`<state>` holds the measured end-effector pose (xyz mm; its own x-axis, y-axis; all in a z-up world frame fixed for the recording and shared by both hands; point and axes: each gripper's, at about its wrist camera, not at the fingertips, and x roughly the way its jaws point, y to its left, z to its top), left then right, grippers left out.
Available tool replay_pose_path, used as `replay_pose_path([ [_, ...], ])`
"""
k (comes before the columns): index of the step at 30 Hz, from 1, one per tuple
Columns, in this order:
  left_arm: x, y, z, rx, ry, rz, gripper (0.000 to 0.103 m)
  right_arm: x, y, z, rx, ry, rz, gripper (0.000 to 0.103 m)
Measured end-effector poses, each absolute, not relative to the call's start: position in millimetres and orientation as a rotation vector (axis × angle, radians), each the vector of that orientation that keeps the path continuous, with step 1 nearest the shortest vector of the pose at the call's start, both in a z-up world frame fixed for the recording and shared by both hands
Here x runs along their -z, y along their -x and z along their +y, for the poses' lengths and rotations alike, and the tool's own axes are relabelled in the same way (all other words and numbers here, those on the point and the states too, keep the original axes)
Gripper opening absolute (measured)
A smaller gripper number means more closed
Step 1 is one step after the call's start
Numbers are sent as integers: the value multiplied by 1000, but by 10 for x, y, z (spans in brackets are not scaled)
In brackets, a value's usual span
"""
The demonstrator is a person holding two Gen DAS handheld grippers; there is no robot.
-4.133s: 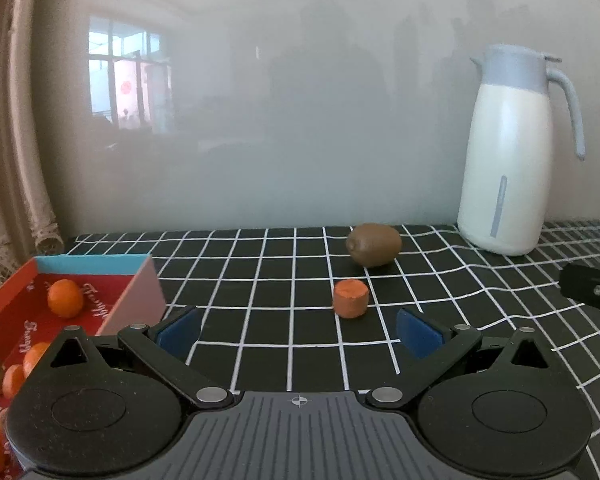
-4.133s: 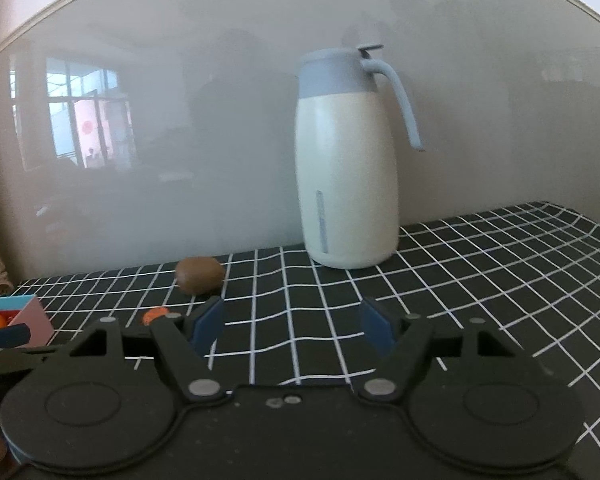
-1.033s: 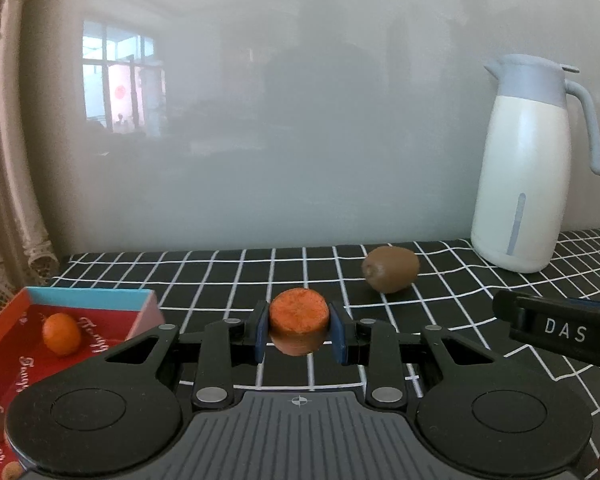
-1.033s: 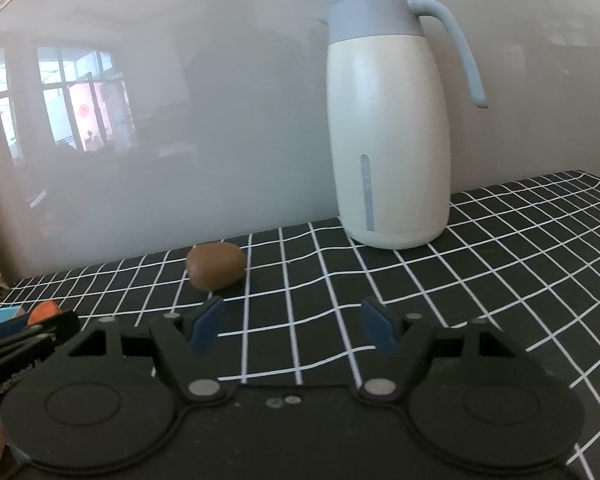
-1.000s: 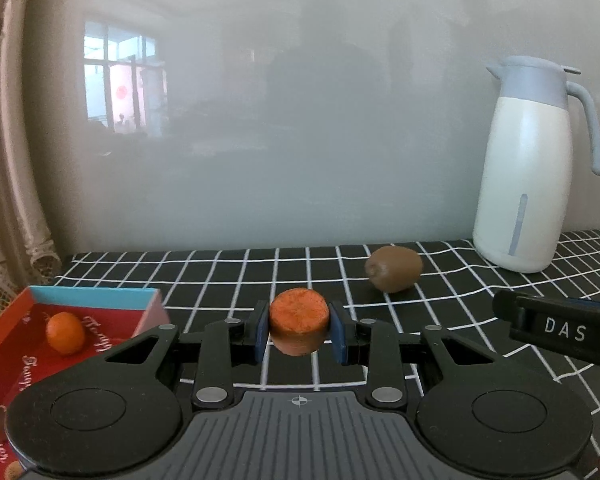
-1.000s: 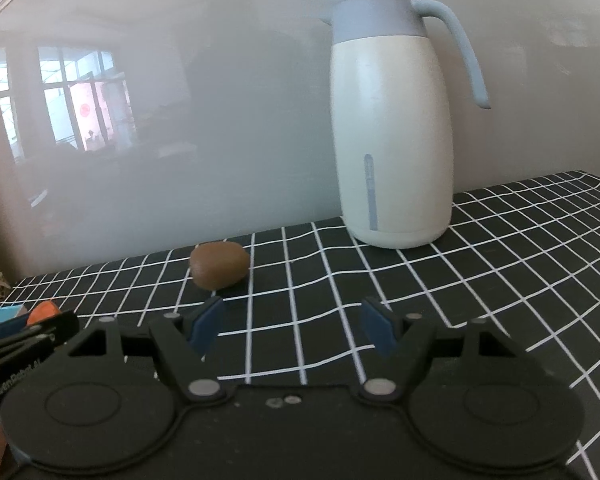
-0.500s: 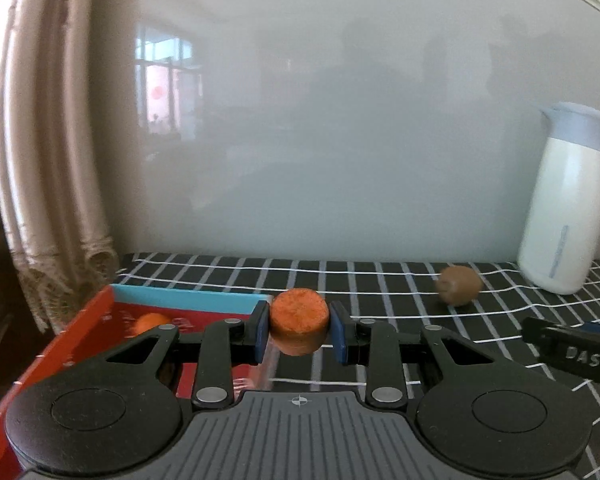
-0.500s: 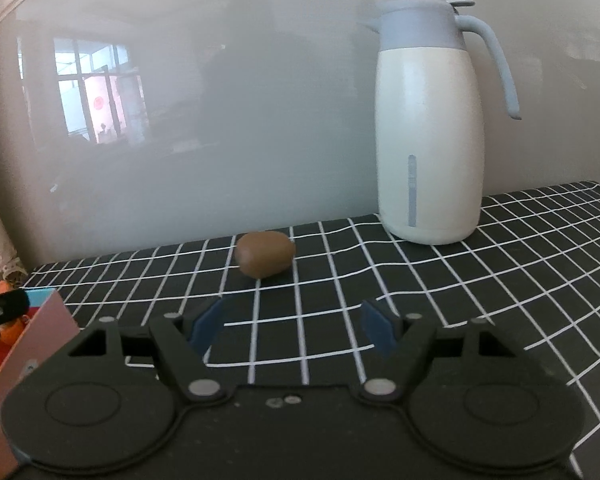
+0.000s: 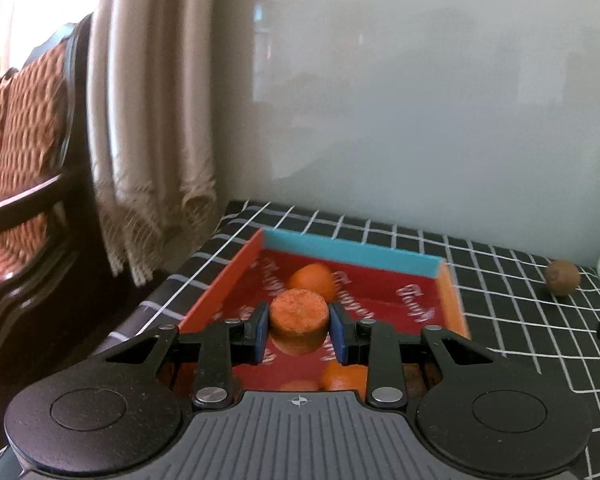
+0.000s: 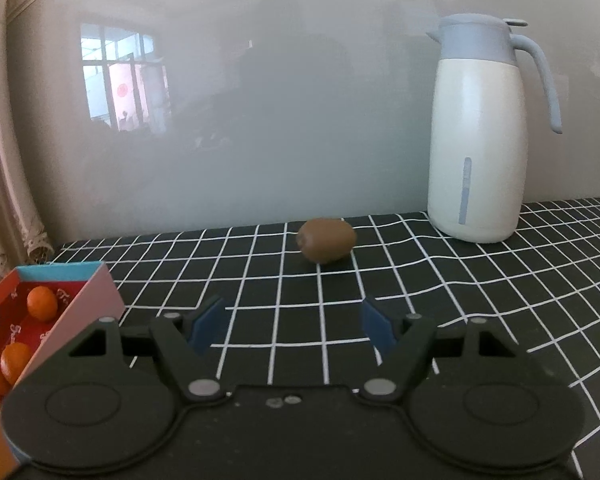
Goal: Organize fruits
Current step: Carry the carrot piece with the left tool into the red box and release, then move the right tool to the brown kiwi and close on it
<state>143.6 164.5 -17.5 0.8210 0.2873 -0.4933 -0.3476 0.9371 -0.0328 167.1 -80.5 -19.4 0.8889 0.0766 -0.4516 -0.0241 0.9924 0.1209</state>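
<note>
In the left wrist view the left gripper (image 9: 299,331) holds its jaws clamped on an orange chunk (image 9: 299,319) above the red box (image 9: 228,284), while the right wrist view shows the right gripper (image 10: 292,326), jaws apart, facing the kiwi (image 10: 326,244) on the worktop (image 10: 480,304), right of the box.

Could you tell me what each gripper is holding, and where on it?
The left gripper clamps the orange chunk by its round sides; the right gripper holds nothing.

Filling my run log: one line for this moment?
left gripper: shut on carrot chunk, above red box | right gripper: open | kiwi: on table
</note>
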Motion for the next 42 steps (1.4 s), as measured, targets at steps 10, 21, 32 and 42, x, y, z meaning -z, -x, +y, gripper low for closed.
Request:
replay_pose_path([
  [10,219,-1384,1861,-347,126,532,34,212,-1598,-651,-59,-71,472,75],
  [21,25,-1198,1793,-348,90,447,90,215,-1555,-562,-63,-15,451,80],
  [32,-2,-1253,1741,-425,15,405,95,169,-1543,-526,-60,48,399,84],
  [42,-71,-1497,1559,-459,61,429,103,198,-1825,-623,-52,56,413,84],
])
